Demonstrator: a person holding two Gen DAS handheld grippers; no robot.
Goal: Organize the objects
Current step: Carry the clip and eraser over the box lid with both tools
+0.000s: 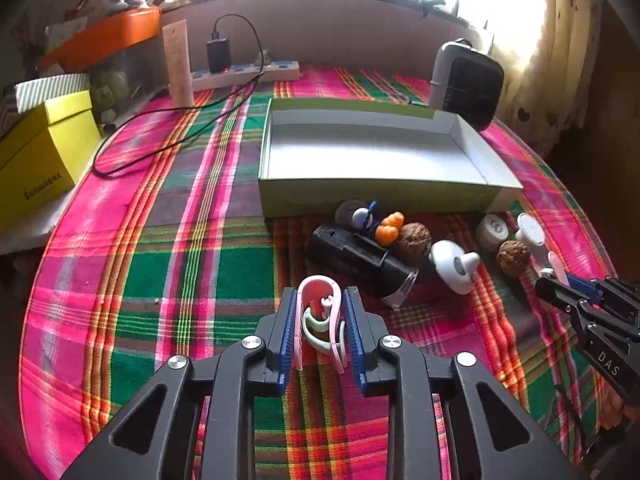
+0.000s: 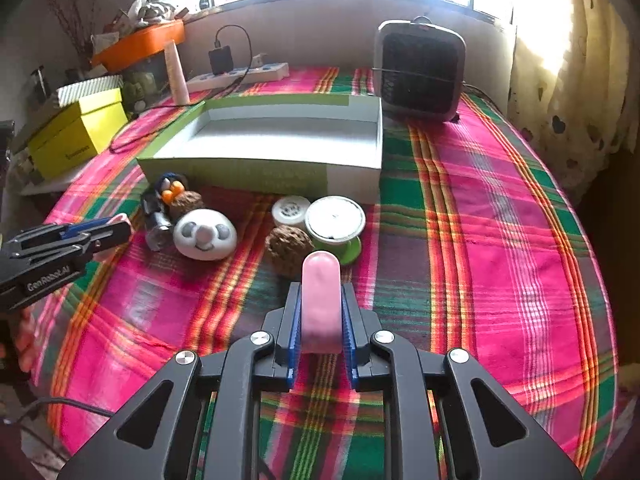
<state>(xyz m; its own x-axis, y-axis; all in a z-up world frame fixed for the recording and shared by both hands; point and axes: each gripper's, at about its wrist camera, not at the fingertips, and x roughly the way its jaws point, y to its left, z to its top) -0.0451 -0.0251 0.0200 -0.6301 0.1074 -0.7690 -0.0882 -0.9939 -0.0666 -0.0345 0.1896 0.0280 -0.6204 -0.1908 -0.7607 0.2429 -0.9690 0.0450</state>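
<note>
Left gripper clamped on a pink clip, right gripper clamped on a pink tube

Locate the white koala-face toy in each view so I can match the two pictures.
Left wrist view: the white koala-face toy lies right of centre, seen side-on, beside the black cylinder.
Right wrist view: the toy lies left of centre, face toward the camera.
Shared landmark: the open green-and-white box stands just behind the pile in both.

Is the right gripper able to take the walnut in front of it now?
Probably not yet: the right gripper is shut on a pink piece, so its fingers are occupied. The walnut itself lies uncovered just ahead.
</note>
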